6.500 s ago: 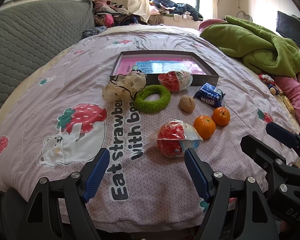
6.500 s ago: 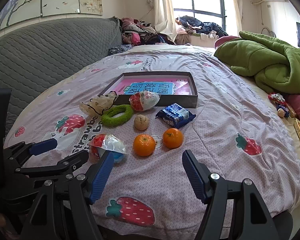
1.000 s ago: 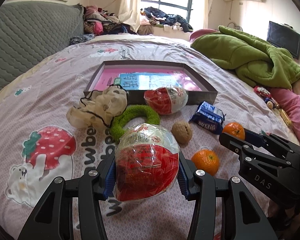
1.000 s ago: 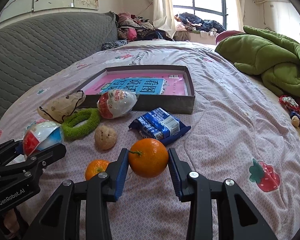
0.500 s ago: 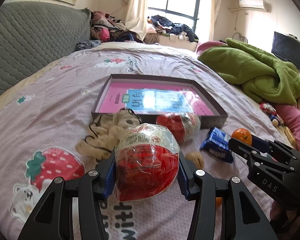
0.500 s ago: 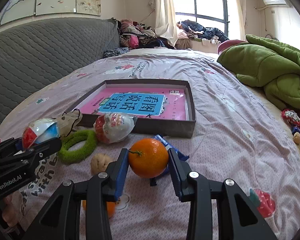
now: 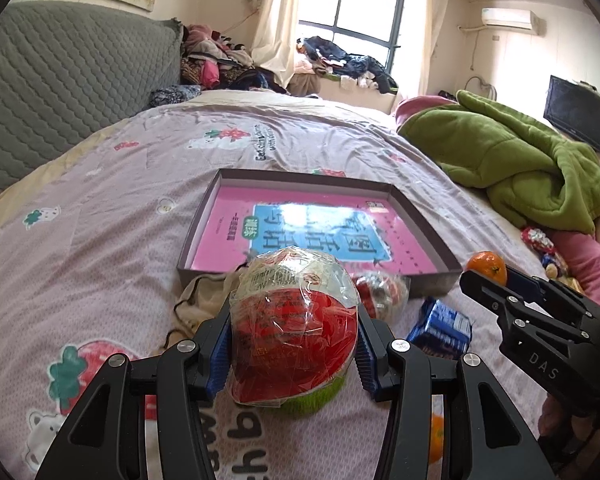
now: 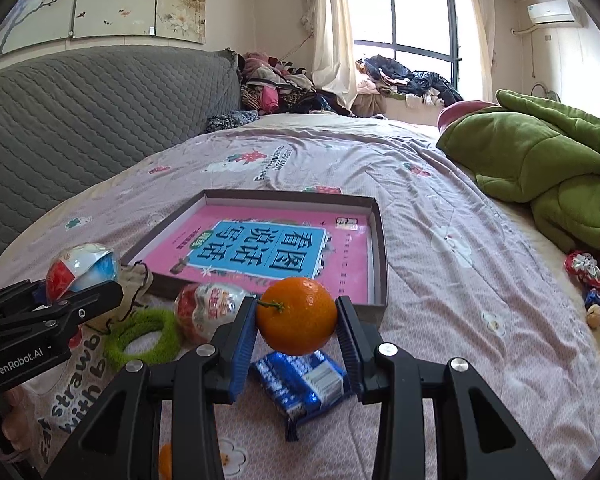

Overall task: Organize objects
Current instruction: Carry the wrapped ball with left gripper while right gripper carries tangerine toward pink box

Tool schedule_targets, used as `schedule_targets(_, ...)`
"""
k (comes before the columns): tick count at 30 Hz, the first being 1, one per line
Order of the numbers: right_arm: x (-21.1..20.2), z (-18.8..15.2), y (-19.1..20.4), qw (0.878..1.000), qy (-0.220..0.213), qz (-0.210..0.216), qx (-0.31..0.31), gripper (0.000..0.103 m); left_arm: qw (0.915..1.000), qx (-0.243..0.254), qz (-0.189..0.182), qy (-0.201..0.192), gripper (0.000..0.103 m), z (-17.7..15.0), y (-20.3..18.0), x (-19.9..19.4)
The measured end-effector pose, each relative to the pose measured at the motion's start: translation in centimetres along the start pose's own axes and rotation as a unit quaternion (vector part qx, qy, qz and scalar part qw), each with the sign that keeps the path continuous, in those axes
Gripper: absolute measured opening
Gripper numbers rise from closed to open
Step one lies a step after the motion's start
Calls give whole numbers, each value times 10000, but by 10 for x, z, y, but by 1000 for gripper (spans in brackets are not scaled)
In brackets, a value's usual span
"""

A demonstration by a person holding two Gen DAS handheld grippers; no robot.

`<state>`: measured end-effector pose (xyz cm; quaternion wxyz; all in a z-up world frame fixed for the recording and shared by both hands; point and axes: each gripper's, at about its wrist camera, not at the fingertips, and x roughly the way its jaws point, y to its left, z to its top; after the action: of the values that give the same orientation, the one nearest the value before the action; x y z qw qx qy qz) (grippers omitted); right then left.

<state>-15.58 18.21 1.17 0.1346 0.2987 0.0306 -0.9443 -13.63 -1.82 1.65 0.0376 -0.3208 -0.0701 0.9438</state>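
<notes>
The shallow box (image 8: pixel 378 240) lies straight ahead of both tongs — near edge closest. The left gripper (image 7: pixel 294 344) pinches the wrapped egg (image 7: pixel 294 320); the right gripper (image 8: pixel 297 338) pinches the orange (image 8: pixel 297 316), nearer the box's front right corner.

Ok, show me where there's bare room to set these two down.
Free: the pink floor of the shallow box, bare inside all four walls. Also open bedspread right of the box, up to the green blanket. Crowded: the strip before the box's near wall, with wrapped egg, green ring, cloth pouch and blue packet.
</notes>
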Motion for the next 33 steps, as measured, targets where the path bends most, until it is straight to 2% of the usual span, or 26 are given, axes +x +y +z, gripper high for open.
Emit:
schedule_targets(15, 11, 19, -8, 9999, -94, 31, -59, 40, 10000, -52, 27, 75, 52, 24, 1, 23)
schedule_targets(27, 22, 30, -20, 10000, 18, 85, -42, 40, 9996, 27, 257, 81, 52, 47, 17, 31)
schedule_targets(33, 26, 40, -13, 9996, -39, 12, -290, 40, 9993, 11, 363, 86, 52, 58, 25, 36)
